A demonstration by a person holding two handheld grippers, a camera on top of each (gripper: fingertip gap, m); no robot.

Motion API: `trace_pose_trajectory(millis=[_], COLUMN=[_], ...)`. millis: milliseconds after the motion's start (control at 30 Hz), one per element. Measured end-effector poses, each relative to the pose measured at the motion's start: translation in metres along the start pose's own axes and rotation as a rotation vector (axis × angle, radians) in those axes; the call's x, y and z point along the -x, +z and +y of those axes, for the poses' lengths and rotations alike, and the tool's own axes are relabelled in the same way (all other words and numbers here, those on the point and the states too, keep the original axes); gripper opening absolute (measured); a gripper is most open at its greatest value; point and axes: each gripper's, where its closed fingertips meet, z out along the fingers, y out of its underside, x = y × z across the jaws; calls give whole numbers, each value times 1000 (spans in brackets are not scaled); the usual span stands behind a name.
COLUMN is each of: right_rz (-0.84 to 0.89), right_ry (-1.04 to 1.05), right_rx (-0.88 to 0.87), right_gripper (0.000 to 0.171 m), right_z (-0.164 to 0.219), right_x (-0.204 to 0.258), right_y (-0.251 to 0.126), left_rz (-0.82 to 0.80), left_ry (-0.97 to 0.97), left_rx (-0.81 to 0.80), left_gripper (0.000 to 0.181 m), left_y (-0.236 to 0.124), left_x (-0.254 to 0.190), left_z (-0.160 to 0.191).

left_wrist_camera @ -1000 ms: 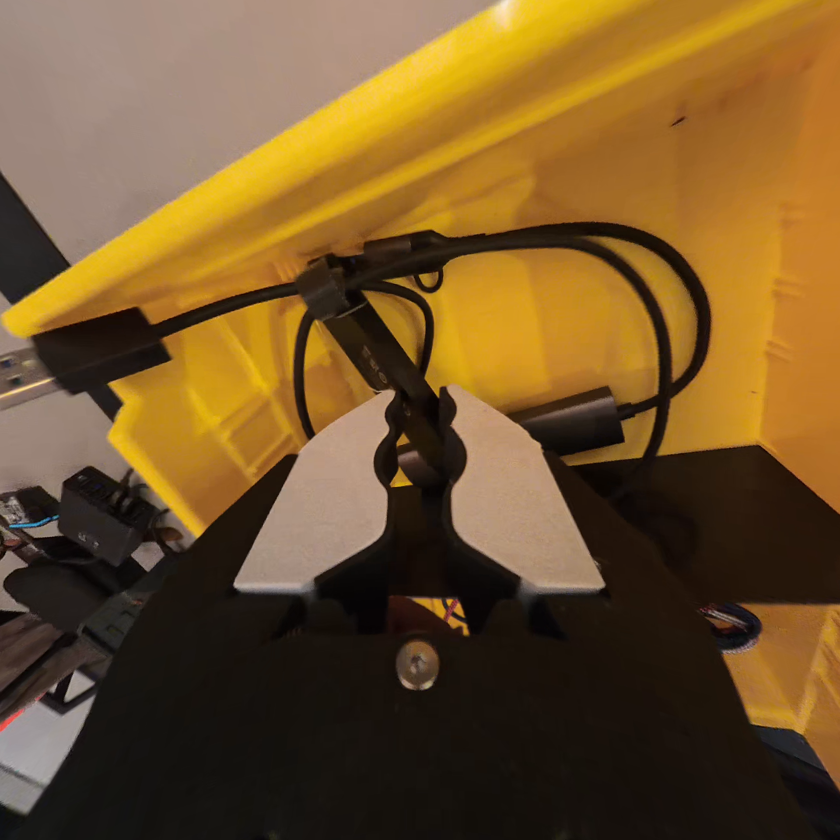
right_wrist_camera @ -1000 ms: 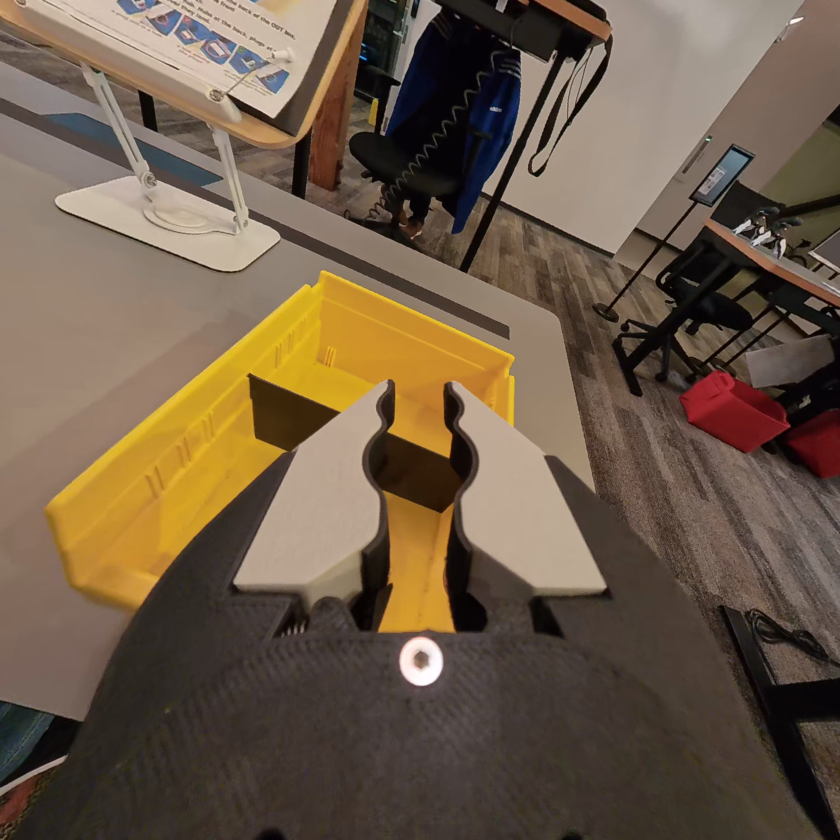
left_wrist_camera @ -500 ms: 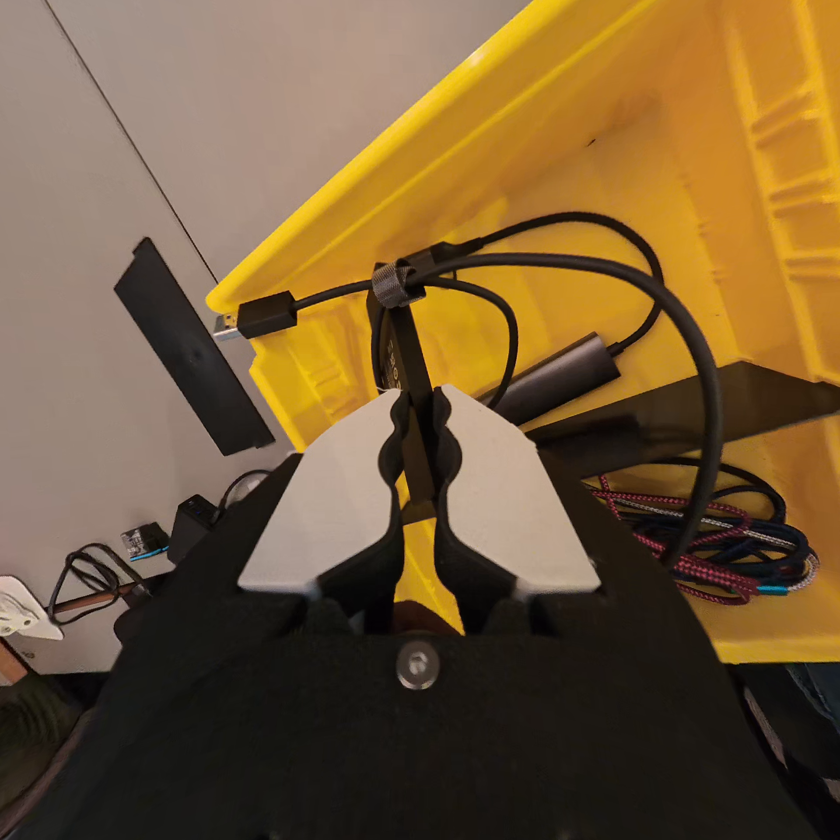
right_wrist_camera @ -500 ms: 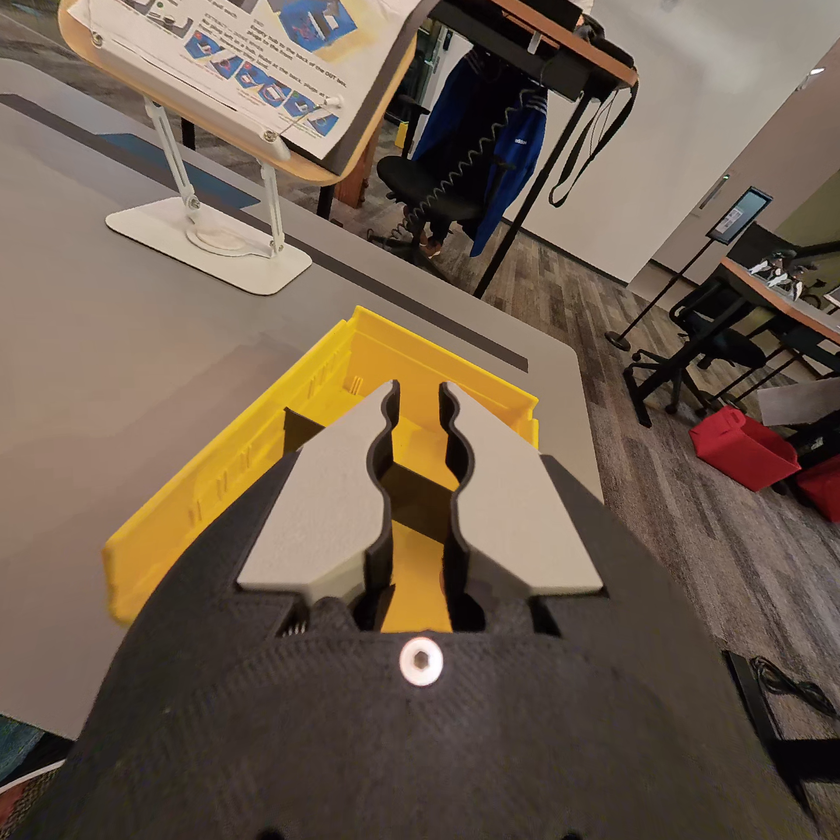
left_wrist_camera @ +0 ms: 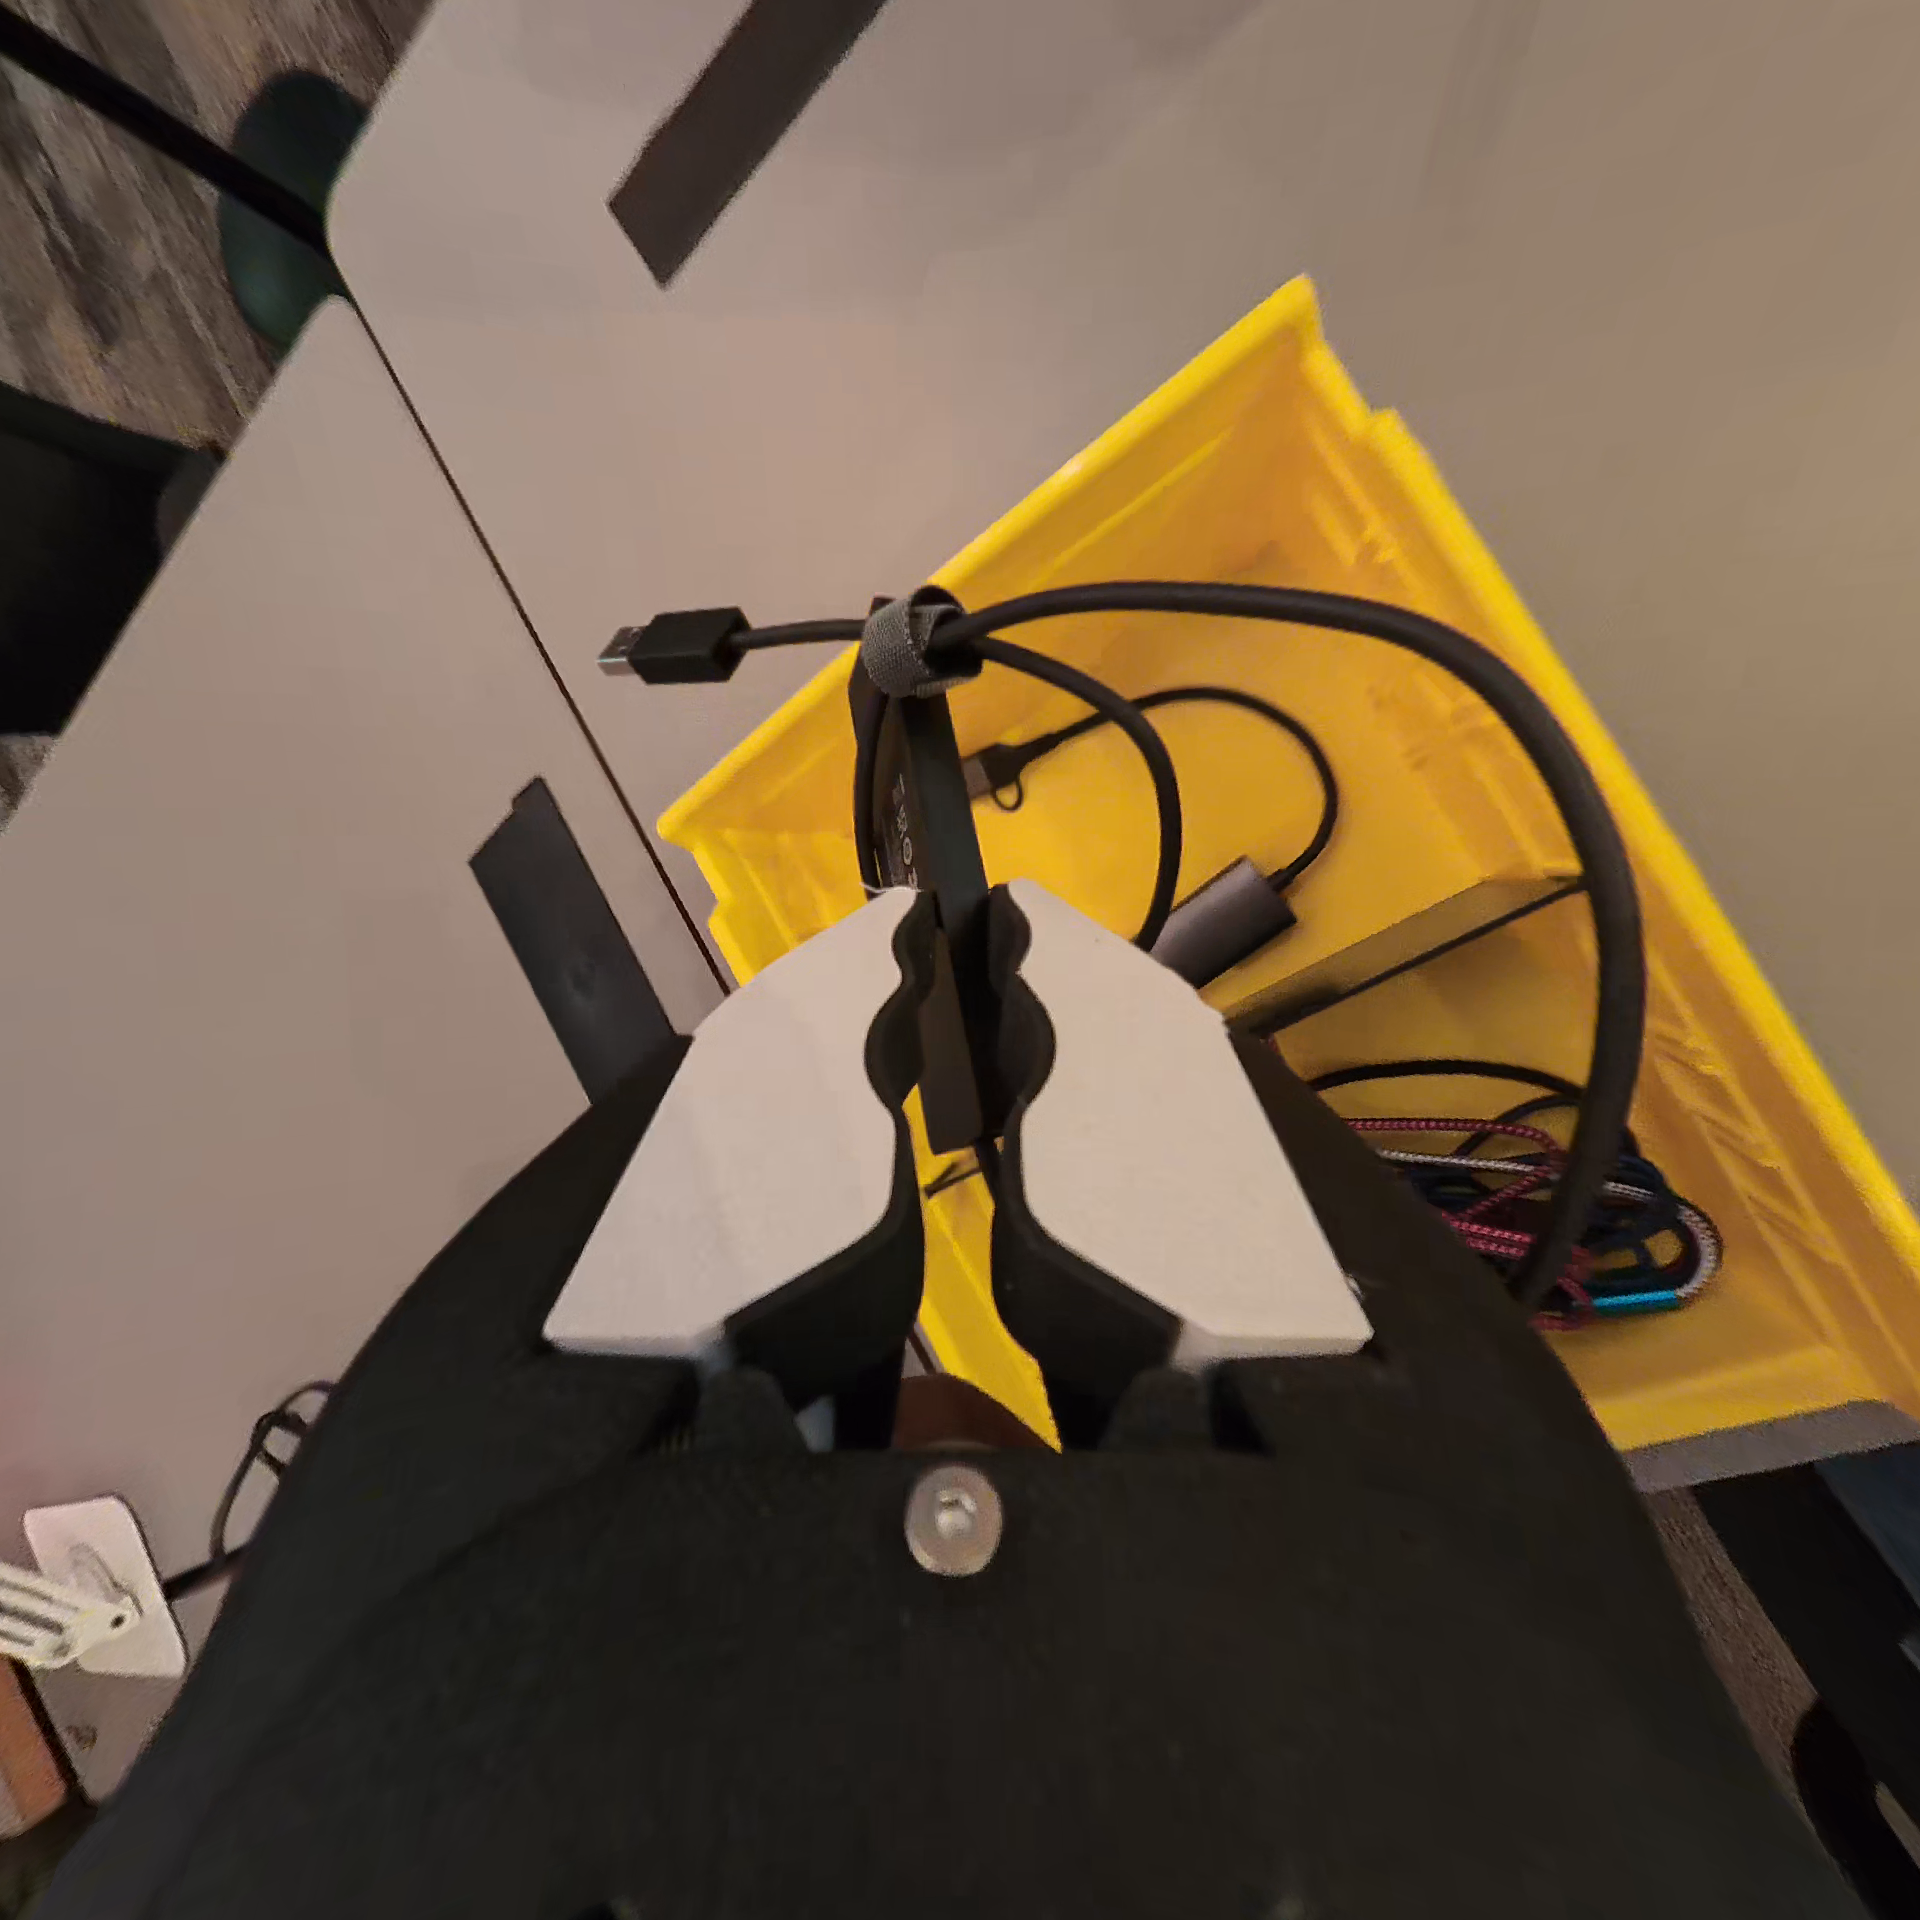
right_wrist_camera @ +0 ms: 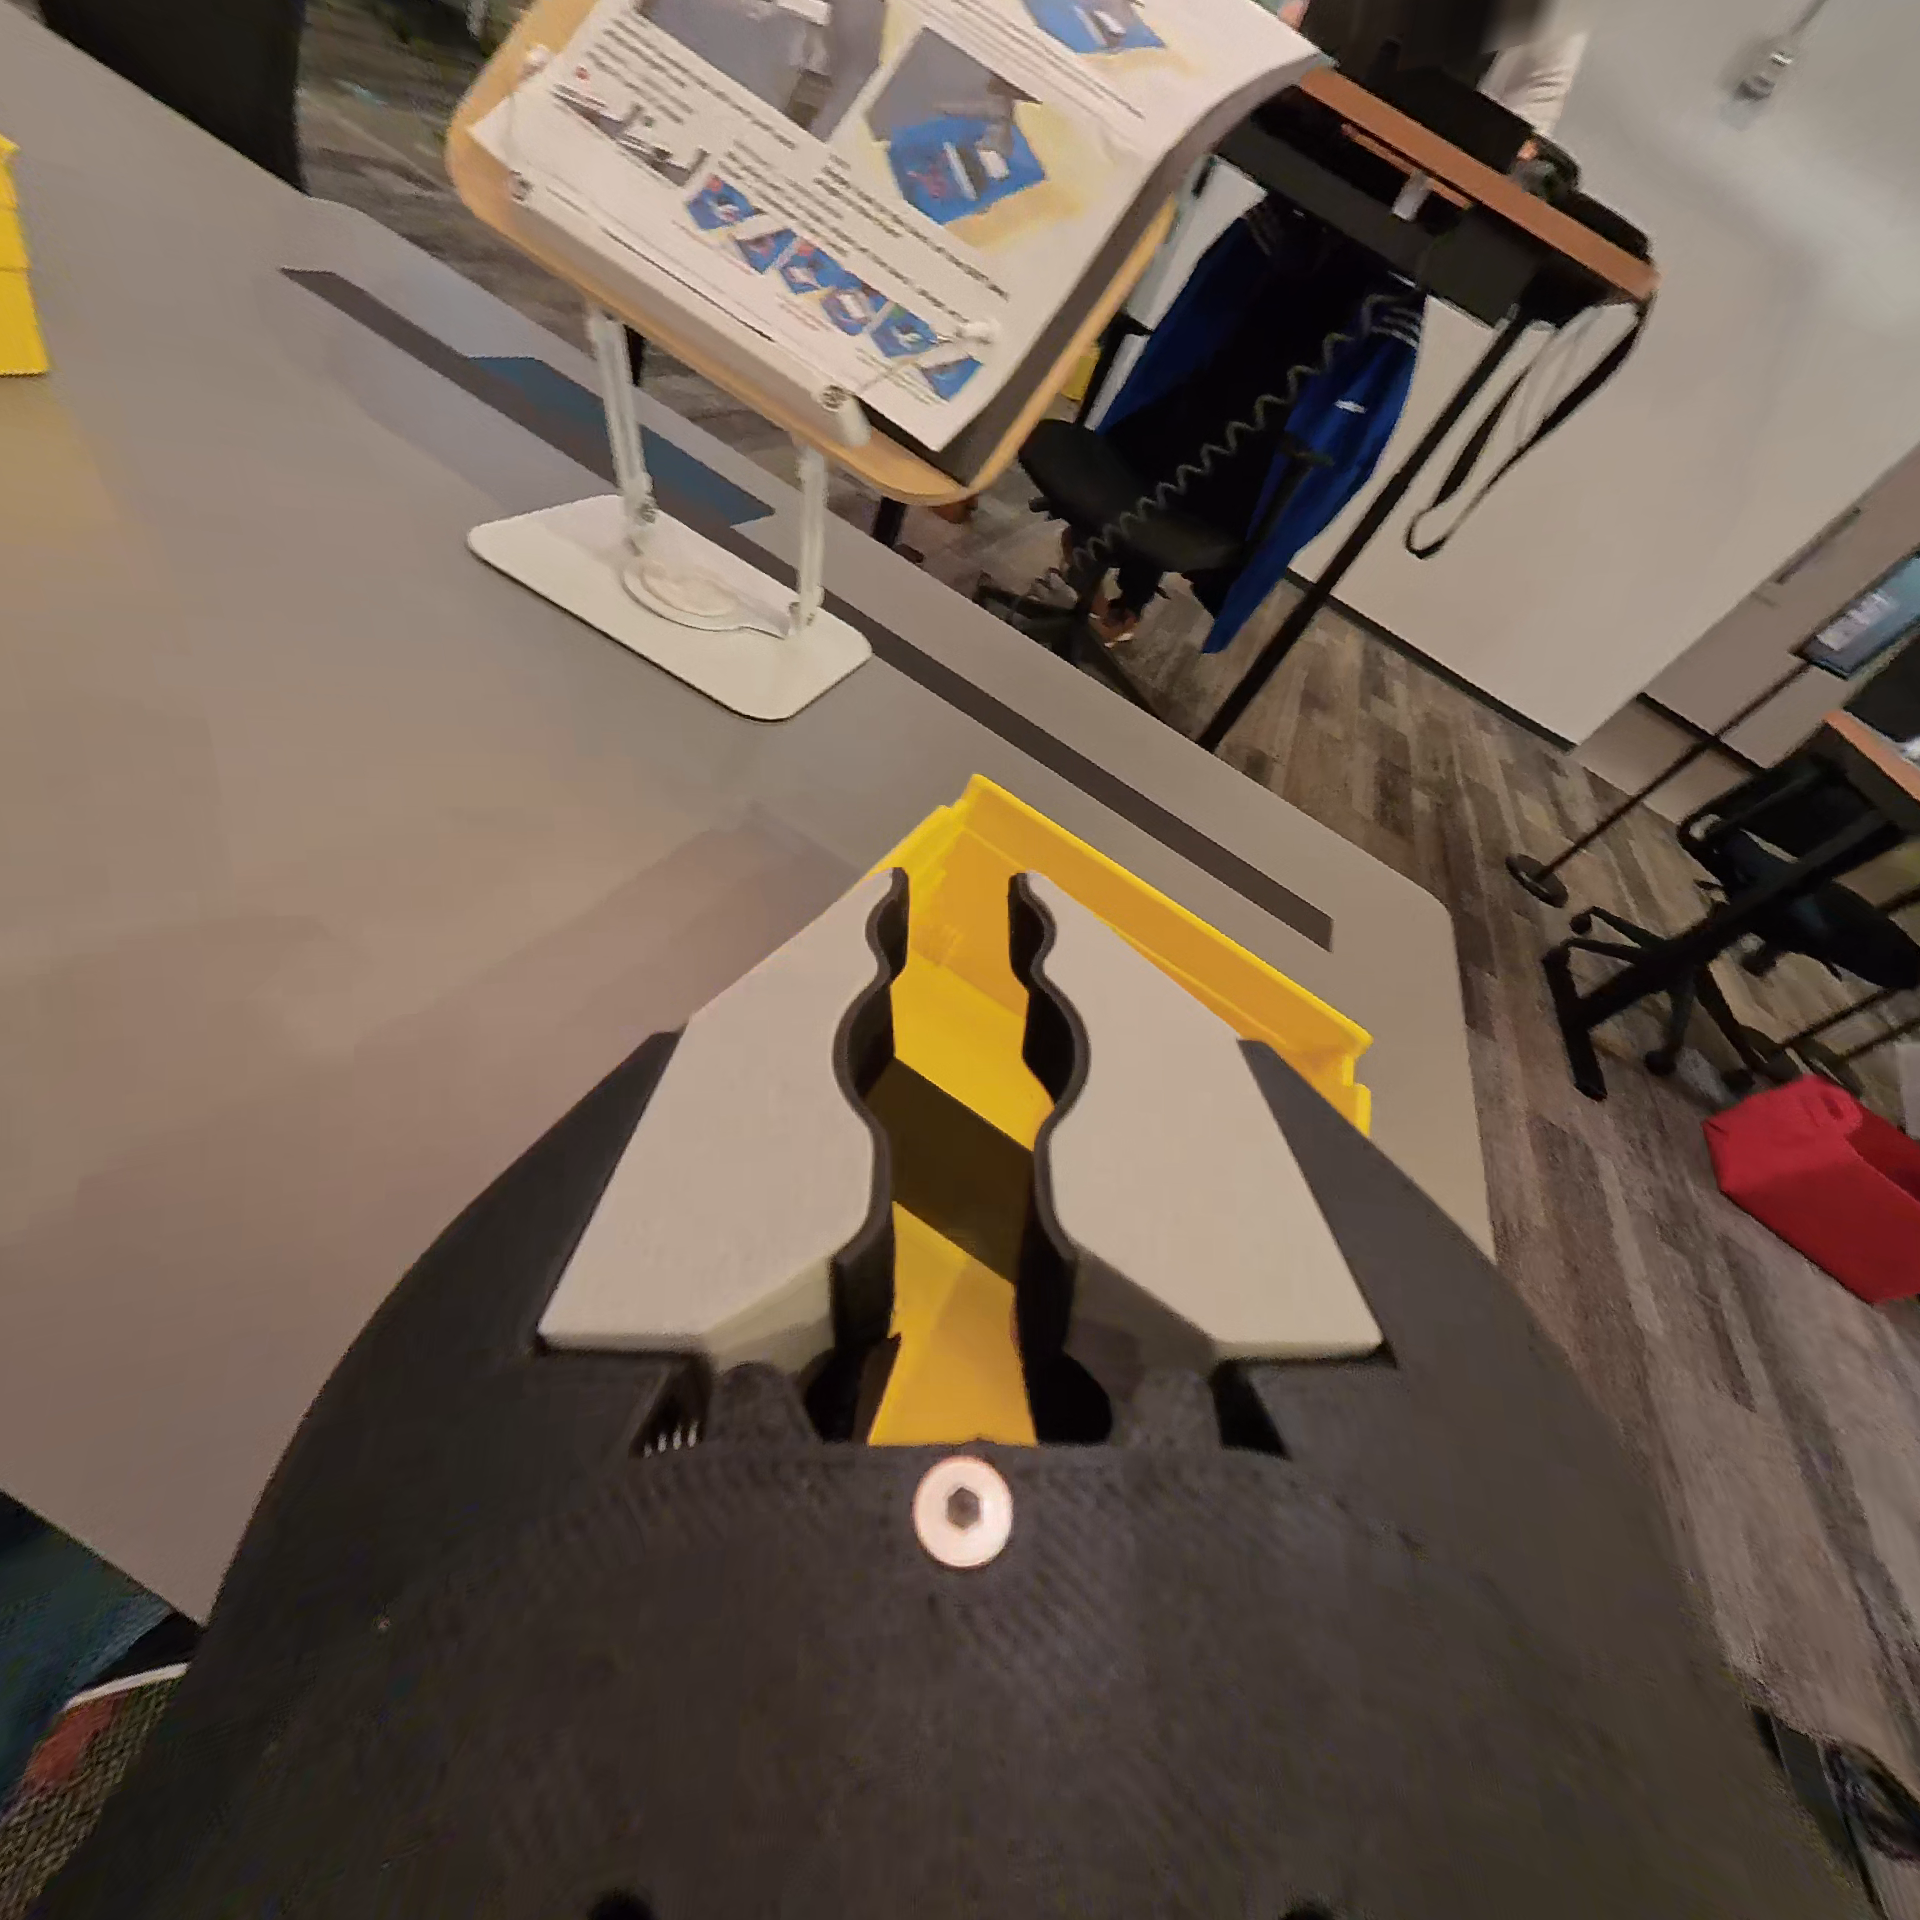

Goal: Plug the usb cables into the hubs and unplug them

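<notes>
My left gripper (left_wrist_camera: pixel 961 914) is shut on a flat black USB hub (left_wrist_camera: pixel 930 821) and holds it up above a yellow bin (left_wrist_camera: pixel 1662 1039). The hub's black cable (left_wrist_camera: pixel 1455 675) is tied with a grey strap (left_wrist_camera: pixel 906 649) and loops down into the bin; its USB plug (left_wrist_camera: pixel 675 646) sticks out left. A second grey hub (left_wrist_camera: pixel 1231 920) lies in the bin's far compartment. Braided red and blue cables (left_wrist_camera: pixel 1507 1216) lie in the near compartment. My right gripper (right_wrist_camera: pixel 961 894) is open and empty above another yellow bin (right_wrist_camera: pixel 1174 935) with a black divider (right_wrist_camera: pixel 956 1143).
The bins sit on a grey table (right_wrist_camera: pixel 312 831). A white document stand (right_wrist_camera: pixel 790 312) with printed pages stands at the back. The table edge and floor lie to the right, with chairs and a red box (right_wrist_camera: pixel 1829 1184). A table seam (left_wrist_camera: pixel 499 582) runs left of the left bin. The grippers' ends are close to 70 centimetres from one another.
My left gripper has lifted the black hub up and out of the bin, so more table shows. My right gripper has moved back and up; its bin looks smaller and lower.
</notes>
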Motion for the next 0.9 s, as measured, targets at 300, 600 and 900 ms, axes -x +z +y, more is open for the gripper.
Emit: trace_pose_trajectory(millis=[300,600,900], right_rz=[-221,-469,-375], right_ry=[-50,-133,-607], right_rx=[-66,-147,-173], right_gripper=[24,37,55], right_z=[-39,-81,-66], right_x=[67,164,225], right_y=[24,71,145], left_rz=[83,250,355], left_ry=[155,510,765], left_rx=[-221,-325,-352], left_gripper=[9,9,9], left_y=[-61,-62,-44], left_x=[-65,-221,-332], left_z=[-78,-154,-171])
